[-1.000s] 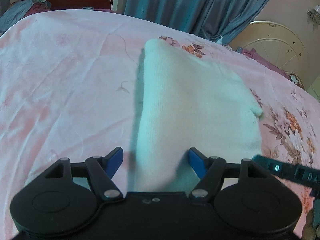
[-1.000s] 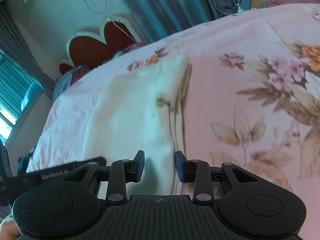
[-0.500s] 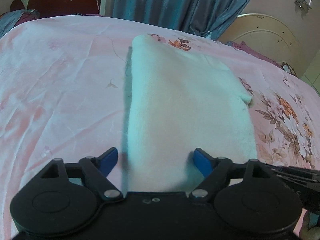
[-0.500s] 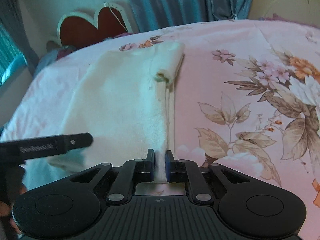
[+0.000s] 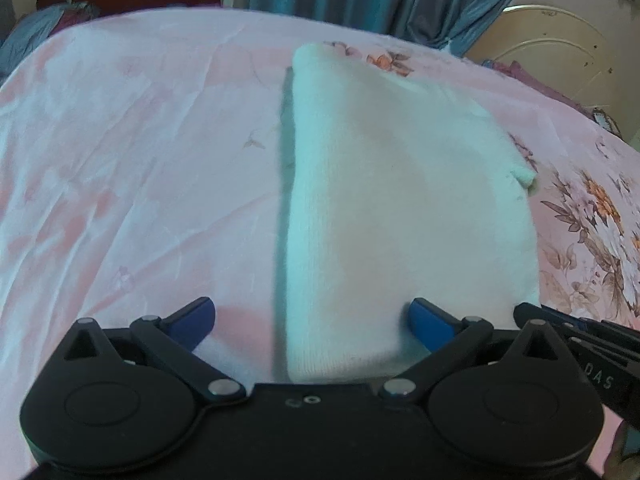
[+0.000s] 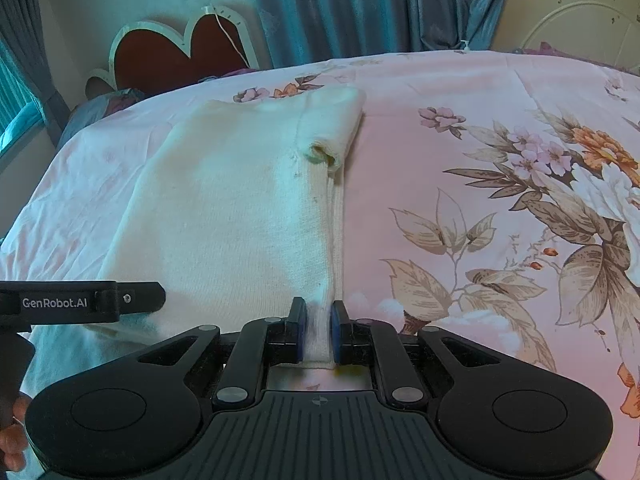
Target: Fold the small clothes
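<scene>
Pinching the soft, floppy knit (image 6: 224, 216) by its near hem, the right claw (image 6: 316, 334) is gripping fine while the left claw (image 5: 312, 320), just been opening, is straddling the other corner empty.

Garment (image 6: 240, 208) matt knit; bedsheet (image 6: 460, 208) smooth printed cloth.

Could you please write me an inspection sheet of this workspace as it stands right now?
Surface: pink floral bedsheet, lightly creased.
Job's things: white knit garment lying folded lengthwise on the sheet, a small sleeve opening at its edge.
Clutter: nothing seen.
Grippers: left gripper has just been opening, jaws wide, the garment's near end between them unpressed; right gripper has closed on the garment's near edge.
Cables: thin white cord hanging over the headboard.
Surroundings: red heart-shaped headboard, blue curtains.
</scene>
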`<action>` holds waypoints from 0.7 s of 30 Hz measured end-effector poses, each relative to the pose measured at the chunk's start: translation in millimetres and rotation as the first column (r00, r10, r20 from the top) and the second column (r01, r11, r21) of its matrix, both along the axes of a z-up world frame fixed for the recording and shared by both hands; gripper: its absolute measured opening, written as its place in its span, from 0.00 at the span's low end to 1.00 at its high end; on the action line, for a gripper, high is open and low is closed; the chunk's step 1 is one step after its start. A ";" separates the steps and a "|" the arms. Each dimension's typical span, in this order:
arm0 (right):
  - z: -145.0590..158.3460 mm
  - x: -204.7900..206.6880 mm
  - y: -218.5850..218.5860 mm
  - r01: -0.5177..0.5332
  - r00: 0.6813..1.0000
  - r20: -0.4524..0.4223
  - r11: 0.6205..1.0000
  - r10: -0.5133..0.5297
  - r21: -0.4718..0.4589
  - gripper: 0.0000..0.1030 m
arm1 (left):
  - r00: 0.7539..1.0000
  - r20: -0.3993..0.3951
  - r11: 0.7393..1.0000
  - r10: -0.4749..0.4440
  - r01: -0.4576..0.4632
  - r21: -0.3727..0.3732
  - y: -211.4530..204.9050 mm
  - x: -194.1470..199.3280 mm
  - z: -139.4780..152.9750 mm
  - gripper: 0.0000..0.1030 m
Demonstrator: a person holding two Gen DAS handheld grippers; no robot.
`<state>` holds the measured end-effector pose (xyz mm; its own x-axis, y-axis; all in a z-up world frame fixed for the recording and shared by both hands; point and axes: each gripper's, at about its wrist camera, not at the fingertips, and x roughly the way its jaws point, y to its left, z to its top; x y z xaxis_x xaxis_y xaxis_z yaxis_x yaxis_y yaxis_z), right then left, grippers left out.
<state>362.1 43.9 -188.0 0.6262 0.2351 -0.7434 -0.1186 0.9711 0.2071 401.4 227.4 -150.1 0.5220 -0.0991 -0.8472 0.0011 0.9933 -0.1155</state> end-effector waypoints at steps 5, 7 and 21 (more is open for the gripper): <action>0.5 1.3 -5.5 -0.019 1.000 -0.005 1.000 0.019 0.019 0.10 | 0.998 -0.036 0.999 0.046 -0.046 -0.009 1.6 4.6 -0.5 1.00; 1.5 1.6 -5.4 -0.028 1.000 -0.004 0.999 0.028 0.017 0.11 | 0.996 -0.029 0.996 0.090 -0.089 0.024 -3.5 3.2 0.6 1.00; 51.9 -55.8 -25.5 -0.028 0.998 0.060 0.999 0.025 0.045 0.86 | 0.993 0.074 0.988 0.094 -0.103 0.119 -20.1 -43.6 34.3 0.89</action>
<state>306.3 18.4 -136.1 0.6616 0.2853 -0.6935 -0.1578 0.9571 0.2432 357.8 207.3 -115.9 0.5811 0.0579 -0.8118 -0.0936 0.9956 0.0040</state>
